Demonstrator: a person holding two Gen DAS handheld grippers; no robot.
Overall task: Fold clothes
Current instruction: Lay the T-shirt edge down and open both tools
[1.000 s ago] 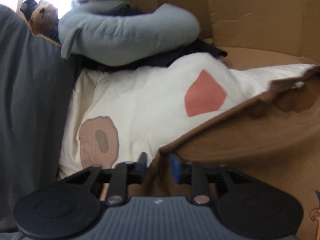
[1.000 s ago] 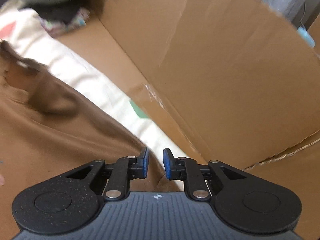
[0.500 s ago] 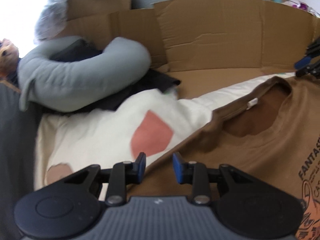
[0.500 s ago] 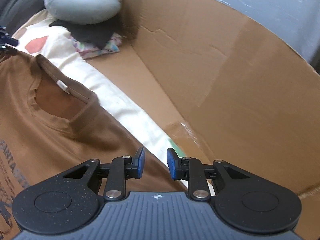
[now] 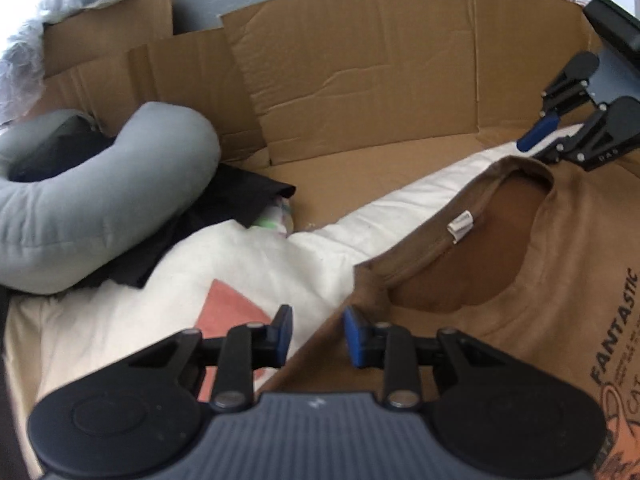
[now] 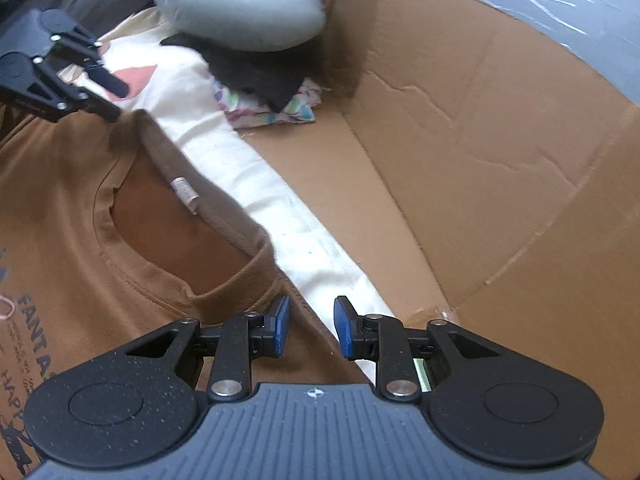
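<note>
A brown T-shirt (image 5: pixel 520 320) (image 6: pixel 80 220) with dark print lies face up on a cream blanket (image 5: pixel 260 264), its collar and neck tag showing. My left gripper (image 5: pixel 319 334) stands over the shirt's left shoulder edge. Its jaws are closing slightly, with the cloth's edge in the gap and the pads not pressing on it. My right gripper (image 6: pixel 313 326) sits over the other shoulder edge, jaws apart and the cloth loose between them. Each view shows the other gripper: the right gripper (image 5: pixel 534 152) and the left gripper (image 6: pixel 116 101), both beside the collar.
Cardboard walls (image 5: pixel 380 80) (image 6: pixel 500 140) rise behind and to the right of the blanket. A grey neck pillow (image 5: pixel 120 200) (image 6: pixel 240 12) rests on dark clothes (image 5: pixel 240 196) at the back left. A patterned cloth (image 6: pixel 280 112) pokes out beneath them.
A second ago the shirt hung bunched from both grippers. Both have since swung round and sunk, and the shirt now lies spread flat with its collar open. The right jaws stand slightly wider.
</note>
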